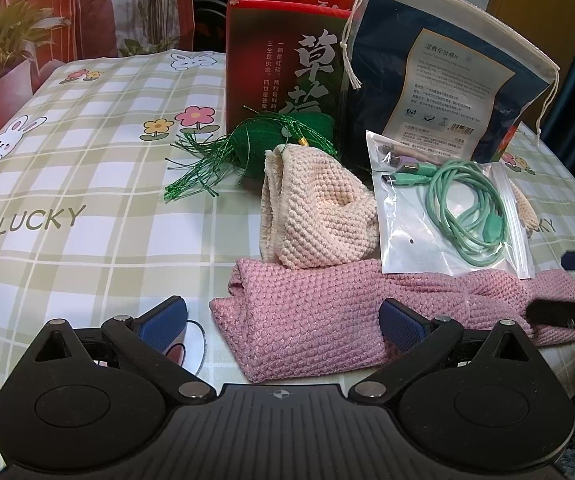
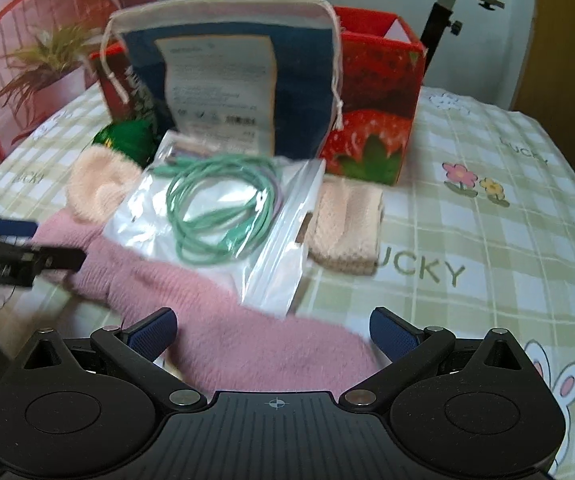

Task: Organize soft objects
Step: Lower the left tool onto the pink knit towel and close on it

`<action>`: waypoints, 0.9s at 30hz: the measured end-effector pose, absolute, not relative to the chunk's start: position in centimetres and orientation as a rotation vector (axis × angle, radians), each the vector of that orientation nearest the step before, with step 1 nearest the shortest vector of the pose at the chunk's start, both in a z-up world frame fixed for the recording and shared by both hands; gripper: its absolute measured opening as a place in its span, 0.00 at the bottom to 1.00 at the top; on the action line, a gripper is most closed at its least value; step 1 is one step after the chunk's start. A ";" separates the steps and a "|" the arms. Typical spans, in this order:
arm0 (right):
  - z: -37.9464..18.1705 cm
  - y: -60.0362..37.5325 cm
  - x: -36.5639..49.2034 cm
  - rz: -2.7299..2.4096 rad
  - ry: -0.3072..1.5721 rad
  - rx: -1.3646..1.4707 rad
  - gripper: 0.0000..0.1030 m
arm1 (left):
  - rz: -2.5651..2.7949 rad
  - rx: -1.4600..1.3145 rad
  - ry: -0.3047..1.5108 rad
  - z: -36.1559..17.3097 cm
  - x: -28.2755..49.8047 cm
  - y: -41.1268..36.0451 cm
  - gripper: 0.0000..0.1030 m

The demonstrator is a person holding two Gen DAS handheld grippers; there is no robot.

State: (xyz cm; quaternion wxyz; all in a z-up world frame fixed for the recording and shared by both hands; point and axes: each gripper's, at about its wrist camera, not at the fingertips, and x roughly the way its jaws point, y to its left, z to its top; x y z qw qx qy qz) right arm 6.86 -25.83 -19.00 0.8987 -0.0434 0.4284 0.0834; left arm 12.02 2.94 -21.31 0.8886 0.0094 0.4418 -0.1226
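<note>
**Both tools wide open over the pink knit**

The left tool [image 1: 283,322] sits low at the near edge of the bench [image 1: 87,184], jaws spread wide and holding nothing. Its left pad hangs over the checked cloth; its right pad overlaps the pink knit [image 1: 307,320], though whether it touches cannot be told.

From left to right in the left view: a green tassel [image 1: 223,156] lies beside a dark green bundle at the foot of the red box [image 1: 279,60]. Just near of it is the cream knit [image 1: 319,220], folded and resting against the far edge of the pink knit. To its right a clear bag [image 1: 447,200] with a mint cable [image 1: 467,216] inside lies partly on the pink knit. Behind it a drawstring pouch [image 1: 447,64] leans upright against the box. The pink knit stretches from the centre to the right edge, where the other tool's dark tip shows.

The right tool [image 2: 273,334] is likewise wide open and empty — the pink knit [image 2: 247,344] lies between its pads, its near end running under the tool body. This view is blurred. A second cream knit [image 2: 347,228] lies right of the clear bag [image 2: 215,216], in front of the box [image 2: 375,128] with its strawberry print.
</note>
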 end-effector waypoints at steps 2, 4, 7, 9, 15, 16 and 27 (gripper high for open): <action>-19.2 -25.7 6.3 0.180 0.912 -0.103 0.94 | -0.256 0.020 0.918 -21.3 12.0 2.9 1.00; -19.4 -25.6 5.9 0.188 0.926 -0.108 0.89 | -0.257 0.020 0.919 -21.3 12.0 2.9 1.00; -19.5 -25.5 5.8 0.195 0.936 -0.110 0.83 | -0.258 0.028 0.919 -21.3 12.0 2.7 1.00; -19.7 -25.2 5.9 0.201 0.940 -0.121 0.77 | -0.261 0.029 0.919 -21.3 12.0 2.8 1.00; -19.5 -25.4 6.1 0.236 0.914 -0.113 0.55 | -0.271 0.011 0.915 -21.2 11.8 3.1 1.00; -19.5 -25.4 6.2 0.240 0.910 -0.114 0.54 | -0.276 0.004 0.914 -21.2 11.8 3.1 1.00; -19.7 -25.5 7.6 0.244 0.876 -0.109 0.48 | -0.324 -0.012 0.888 -20.9 11.3 3.2 0.86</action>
